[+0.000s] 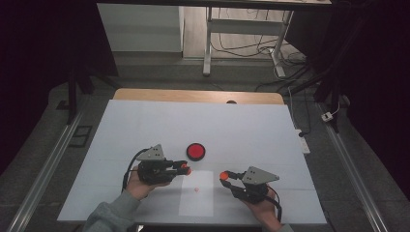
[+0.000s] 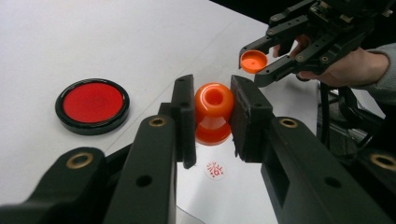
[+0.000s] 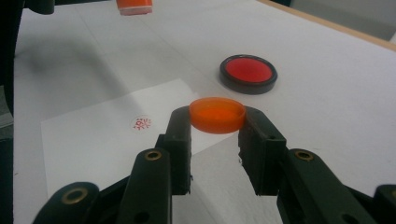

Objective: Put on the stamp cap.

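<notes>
White tabletop [image 1: 145,125] under dim light carries everything. Left gripper [image 2: 212,116] is clamped on an orange stamp [image 2: 213,112] and right gripper [image 3: 217,123] on its orange cap [image 3: 217,114], both held above a paper sheet [image 1: 196,198] near the front edge. On that sheet lies a red imprint [image 3: 141,123], with a red ink pad [image 1: 196,151] farther toward the middle.

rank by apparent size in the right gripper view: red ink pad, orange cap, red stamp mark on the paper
1. Round red ink pad in its black case and round orange plastic cap: alike; the cap sits nearer, so unsure.
2. Small red stamp mark.
</notes>
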Tool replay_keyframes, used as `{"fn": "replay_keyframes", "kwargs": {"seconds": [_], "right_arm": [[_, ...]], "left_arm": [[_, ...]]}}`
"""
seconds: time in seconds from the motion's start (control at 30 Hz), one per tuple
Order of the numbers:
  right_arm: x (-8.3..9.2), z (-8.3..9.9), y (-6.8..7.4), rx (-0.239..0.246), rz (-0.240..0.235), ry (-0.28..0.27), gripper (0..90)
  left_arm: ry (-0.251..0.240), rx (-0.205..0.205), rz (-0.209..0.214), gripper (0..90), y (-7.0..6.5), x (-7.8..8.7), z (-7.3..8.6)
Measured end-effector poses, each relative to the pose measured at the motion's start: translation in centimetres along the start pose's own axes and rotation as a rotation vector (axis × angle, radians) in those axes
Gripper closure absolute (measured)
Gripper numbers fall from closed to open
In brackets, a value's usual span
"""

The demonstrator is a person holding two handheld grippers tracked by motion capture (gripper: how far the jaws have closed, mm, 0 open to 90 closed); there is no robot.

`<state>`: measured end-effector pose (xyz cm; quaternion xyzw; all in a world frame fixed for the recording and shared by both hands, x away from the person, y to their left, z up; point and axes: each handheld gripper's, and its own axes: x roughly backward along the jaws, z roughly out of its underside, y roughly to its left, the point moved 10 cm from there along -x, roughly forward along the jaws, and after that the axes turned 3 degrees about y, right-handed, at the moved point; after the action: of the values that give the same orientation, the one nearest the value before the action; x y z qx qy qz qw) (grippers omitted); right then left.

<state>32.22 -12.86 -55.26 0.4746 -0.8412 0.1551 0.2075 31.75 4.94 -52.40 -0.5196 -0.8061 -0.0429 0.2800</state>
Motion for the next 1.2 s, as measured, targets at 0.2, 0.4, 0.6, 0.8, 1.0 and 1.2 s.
{"fn": "replay_keyframes", "kwargs": {"seconds": [0.2,0.4,0.6,0.8,1.0,1.2], "right_arm": [[-0.7,-0.1,0.6,0.003,-0.011,0.008,64.6],[-1.0,-0.5,1.2,0.010,-0.025,-0.003,64.6],[-1.6,-0.8,1.8,0.021,-0.029,0.005,64.6],[-2.1,-1.1,2.3,0.023,-0.036,0.004,64.6],[-2.6,-1.3,2.7,0.025,-0.053,0.003,64.6],[-3.0,-1.3,2.9,0.023,-0.050,0.013,64.6]], "left_arm": [[-0.007,0.010,0.006,72.6,0.0,0.1,0.0],[-0.004,0.001,0.016,72.6,-0.4,-0.1,-0.1],[-0.006,0.003,0.020,72.6,-0.4,-0.2,-0.1],[-0.006,-0.001,0.022,72.6,-0.5,-0.1,-0.1],[-0.003,-0.005,0.026,72.6,-0.6,-0.3,0.0],[-0.006,0.001,0.044,72.6,-0.8,-0.4,-0.1]]}}
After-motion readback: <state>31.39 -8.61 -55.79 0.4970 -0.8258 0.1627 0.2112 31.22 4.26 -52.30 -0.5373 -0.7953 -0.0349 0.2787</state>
